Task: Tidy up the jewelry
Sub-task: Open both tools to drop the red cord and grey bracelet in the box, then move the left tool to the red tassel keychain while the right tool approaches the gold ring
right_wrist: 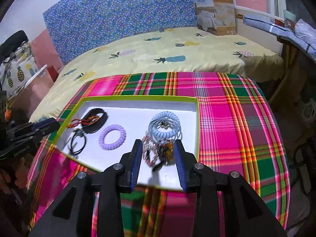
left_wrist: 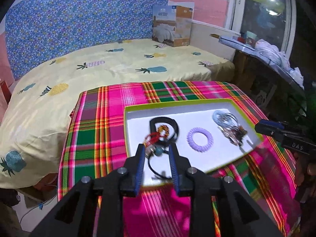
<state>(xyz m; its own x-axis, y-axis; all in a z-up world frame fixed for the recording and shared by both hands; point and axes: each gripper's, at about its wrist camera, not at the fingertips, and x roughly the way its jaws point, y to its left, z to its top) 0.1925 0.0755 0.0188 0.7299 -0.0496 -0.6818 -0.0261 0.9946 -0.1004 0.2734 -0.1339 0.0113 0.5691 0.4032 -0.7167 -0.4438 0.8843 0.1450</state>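
A white tray with a lime rim (left_wrist: 126, 130) (right_wrist: 197, 130) lies on the plaid cloth. It holds a black band with red-gold beads (left_wrist: 164, 126) (right_wrist: 94, 118), a black cord with a teal bead (left_wrist: 158, 152) (right_wrist: 79, 140), a purple coil ring (left_wrist: 200, 139) (right_wrist: 112, 137), a pale blue coil with thin bangles (left_wrist: 224, 118) (right_wrist: 165, 126) and a beaded tangle (left_wrist: 236, 135) (right_wrist: 158, 152). My left gripper (left_wrist: 156, 148) is open over the teal bead. My right gripper (right_wrist: 159, 145) is open around the beaded tangle, and it also shows in the left wrist view (left_wrist: 270, 128).
The plaid-covered table (left_wrist: 110, 130) (right_wrist: 237, 128) stands against a bed with a yellow pineapple sheet (left_wrist: 118, 67) (right_wrist: 177, 49). A cardboard box (left_wrist: 173, 25) (right_wrist: 216, 11) stands at the bed's far corner. A cluttered shelf (left_wrist: 266, 51) runs along the right.
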